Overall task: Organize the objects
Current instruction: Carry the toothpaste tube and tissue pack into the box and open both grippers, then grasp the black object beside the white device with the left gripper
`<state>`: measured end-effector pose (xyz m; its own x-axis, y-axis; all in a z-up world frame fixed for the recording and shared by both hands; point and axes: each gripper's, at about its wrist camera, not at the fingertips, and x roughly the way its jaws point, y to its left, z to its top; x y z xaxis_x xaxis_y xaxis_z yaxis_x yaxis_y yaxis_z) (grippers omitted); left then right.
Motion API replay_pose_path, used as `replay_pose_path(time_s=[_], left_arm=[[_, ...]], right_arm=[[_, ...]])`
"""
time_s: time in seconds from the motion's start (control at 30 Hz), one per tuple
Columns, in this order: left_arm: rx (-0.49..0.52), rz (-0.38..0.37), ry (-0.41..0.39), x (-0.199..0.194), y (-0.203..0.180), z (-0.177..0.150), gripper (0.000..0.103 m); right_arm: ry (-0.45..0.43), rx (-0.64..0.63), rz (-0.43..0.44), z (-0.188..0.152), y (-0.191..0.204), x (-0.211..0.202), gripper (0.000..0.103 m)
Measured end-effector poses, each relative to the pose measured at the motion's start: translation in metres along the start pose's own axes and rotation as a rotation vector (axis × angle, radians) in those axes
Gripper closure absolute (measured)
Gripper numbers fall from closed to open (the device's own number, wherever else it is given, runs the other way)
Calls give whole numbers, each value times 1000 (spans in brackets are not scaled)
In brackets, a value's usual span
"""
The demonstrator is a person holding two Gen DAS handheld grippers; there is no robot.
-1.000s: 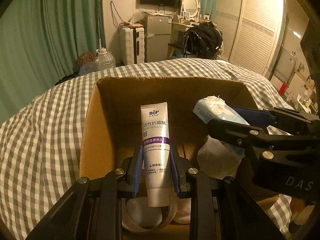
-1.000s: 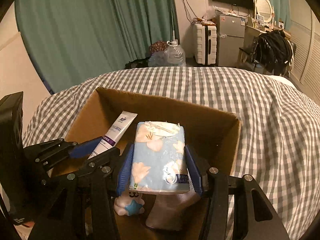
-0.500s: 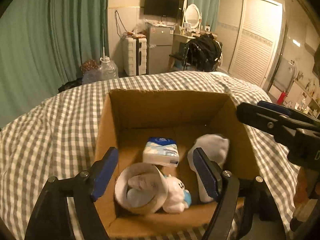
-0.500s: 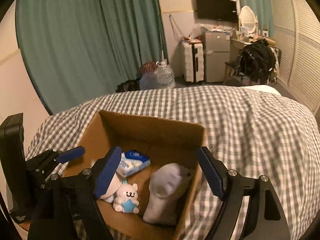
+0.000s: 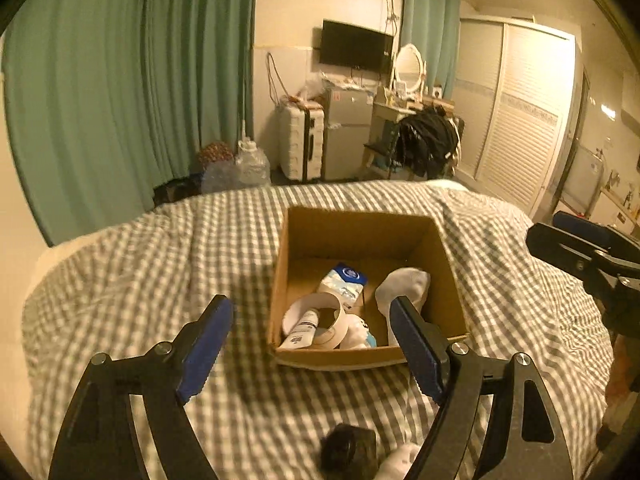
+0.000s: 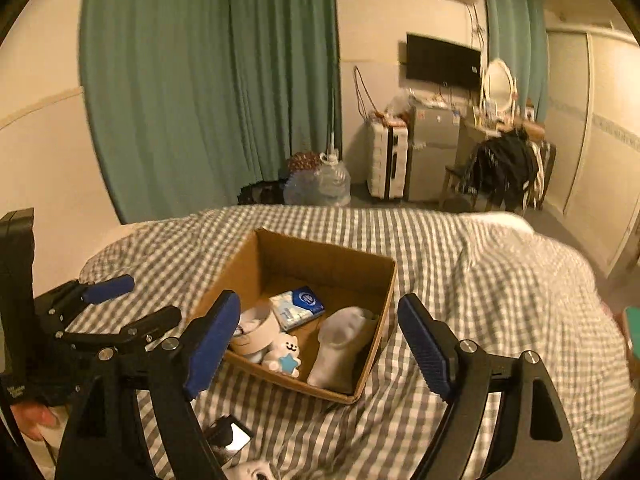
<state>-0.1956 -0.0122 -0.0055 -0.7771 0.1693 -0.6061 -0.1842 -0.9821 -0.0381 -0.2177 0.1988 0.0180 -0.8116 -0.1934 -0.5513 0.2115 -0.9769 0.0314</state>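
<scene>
An open cardboard box (image 5: 304, 236) (image 6: 332, 254) sits on the checked bed. Inside lie a blue tissue pack (image 5: 345, 280) (image 6: 298, 306), a white sock (image 5: 404, 286) (image 6: 344, 340), a tape roll (image 5: 320, 320) (image 6: 256, 330), a toothpaste tube (image 5: 302, 330) and a small white plush with a blue star (image 6: 284, 354). My left gripper (image 5: 310, 348) is open and empty, above the bed in front of the box. My right gripper (image 6: 320, 342) is open and empty, also held back from the box; it shows at the right edge of the left wrist view (image 5: 580, 248).
A small black object (image 5: 350, 450) and something white (image 5: 400, 460) lie on the bed near me. A dark flat item (image 6: 232, 436) lies by the box's near corner. Green curtains, a suitcase (image 5: 300, 144), water jug and chair stand beyond the bed.
Both grippers have opened and let go: the toothpaste tube and the tissue pack now lie in the box. Both grippers have pulled up and back from the box.
</scene>
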Motion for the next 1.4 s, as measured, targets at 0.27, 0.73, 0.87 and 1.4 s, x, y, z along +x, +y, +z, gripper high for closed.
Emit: replay_pose_path(time_s=[0.27,0.73,0.87,1.4], left_arm=[[47,23,-127,-82,-10,9,5],[36,41,-136,-115,-9,-45,1],[21,19,-77,-98,-5,-65,1],[45,-2,180,28,-24,-146,1]], right_arm=[[-54,-105,-41,9,22,-86,15],[-26,-63,-70,-57,32,-118,12],[39,9,-64,-88,26,-91,12],[266,71,-95,-152,15,6,12]])
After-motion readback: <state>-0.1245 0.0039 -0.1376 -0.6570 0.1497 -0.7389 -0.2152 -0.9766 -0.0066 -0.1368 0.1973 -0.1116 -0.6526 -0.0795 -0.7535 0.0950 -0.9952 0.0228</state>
